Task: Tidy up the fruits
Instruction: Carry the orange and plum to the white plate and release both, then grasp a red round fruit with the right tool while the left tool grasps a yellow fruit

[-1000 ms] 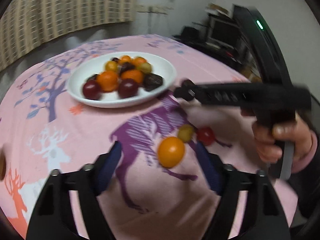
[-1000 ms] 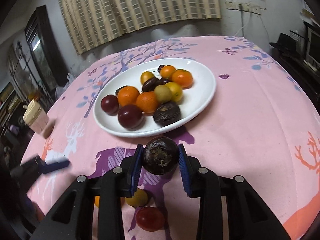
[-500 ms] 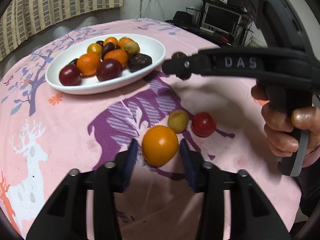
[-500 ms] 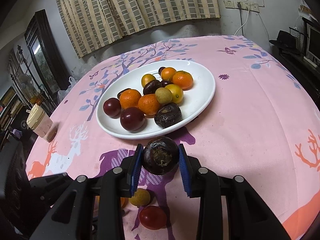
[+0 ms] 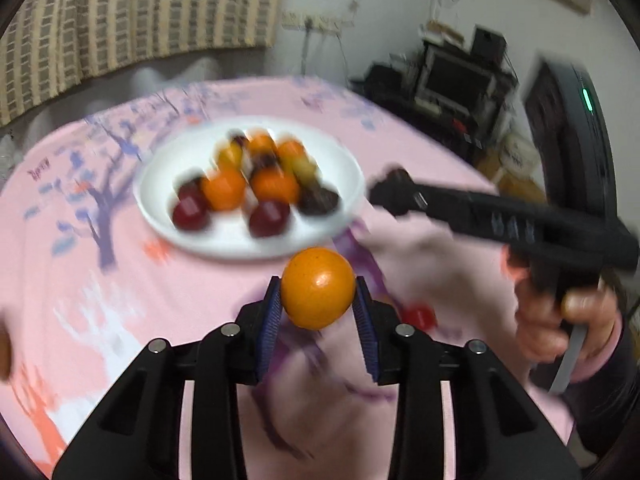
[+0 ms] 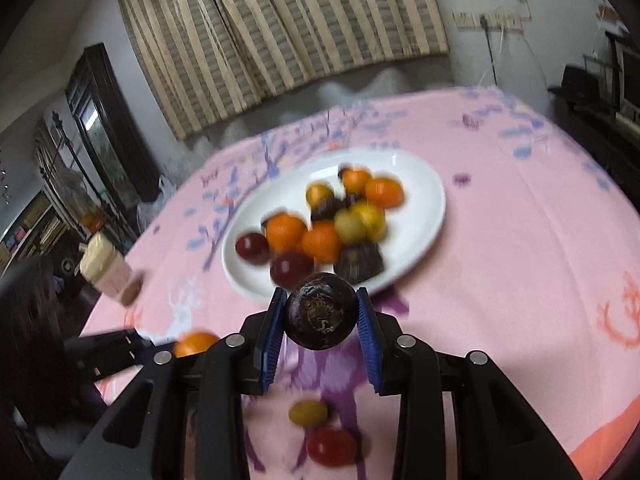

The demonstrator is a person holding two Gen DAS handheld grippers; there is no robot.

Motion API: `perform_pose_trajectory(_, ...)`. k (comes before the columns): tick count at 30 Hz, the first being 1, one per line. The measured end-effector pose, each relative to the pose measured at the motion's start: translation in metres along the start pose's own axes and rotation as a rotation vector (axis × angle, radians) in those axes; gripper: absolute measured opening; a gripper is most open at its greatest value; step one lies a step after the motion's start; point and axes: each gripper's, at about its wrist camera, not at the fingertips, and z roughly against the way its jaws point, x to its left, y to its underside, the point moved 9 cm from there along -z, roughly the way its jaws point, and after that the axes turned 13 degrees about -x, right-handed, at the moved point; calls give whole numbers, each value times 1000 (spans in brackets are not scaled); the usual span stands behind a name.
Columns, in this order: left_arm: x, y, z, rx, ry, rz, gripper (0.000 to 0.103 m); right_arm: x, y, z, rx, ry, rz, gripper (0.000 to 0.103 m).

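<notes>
My left gripper (image 5: 318,308) is shut on an orange fruit (image 5: 318,287), held clear of the pink tablecloth (image 5: 120,296). My right gripper (image 6: 321,318) is shut on a dark purple wrinkled fruit (image 6: 321,316), just short of the white plate's (image 6: 424,216) near rim. Several orange, yellow, red and dark fruits lie heaped on that plate (image 5: 160,184). A small green fruit (image 6: 308,412) and a red one (image 6: 331,446) rest on the cloth under the right gripper. In the left wrist view the right gripper (image 5: 394,194) reaches in from the right, a hand (image 5: 560,320) on its handle.
A capped cream and pink bottle (image 6: 106,268) stands near the table's left edge. Dark cabinets (image 6: 100,128) sit at the far left, a striped blind (image 6: 280,36) behind the table, and a black monitor stand (image 5: 460,84) beyond its right side.
The left gripper's jaws closed on the orange fruit and lifted it off the cloth toward the plate. The right gripper kept its grip on the dark fruit and tilted up slightly.
</notes>
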Motion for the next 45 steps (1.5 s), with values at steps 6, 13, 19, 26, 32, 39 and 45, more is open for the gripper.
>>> perform_pose_trajectory(6,63,-57,-50,-37,-121,60,35,-7,-35,-52,-7,35,32,35)
perform_pose_trajectory(13,101,-75,-101,2,-253,55,53,-16,-40,-95,7,56,43,44)
perform_pose_trajectory(19,92,-84,-72,-91,-303,10,85,-9,-41,-66,-11,32,53,50)
perform_pose_trajectory(26,69,-72,-23,-115,-325,5,98,2,-15,-17,-7,3,99,62)
perform_pose_trajectory(32,55,-26,10,-84,-348,47,98,-4,43,7,145,-6,89,66)
perform_pose_trajectory(39,59,27,18,-11,-384,63,98,8,81,22,226,-26,126,66)
perform_pose_trajectory(45,59,35,21,-6,-385,66,98,7,90,26,245,11,171,66)
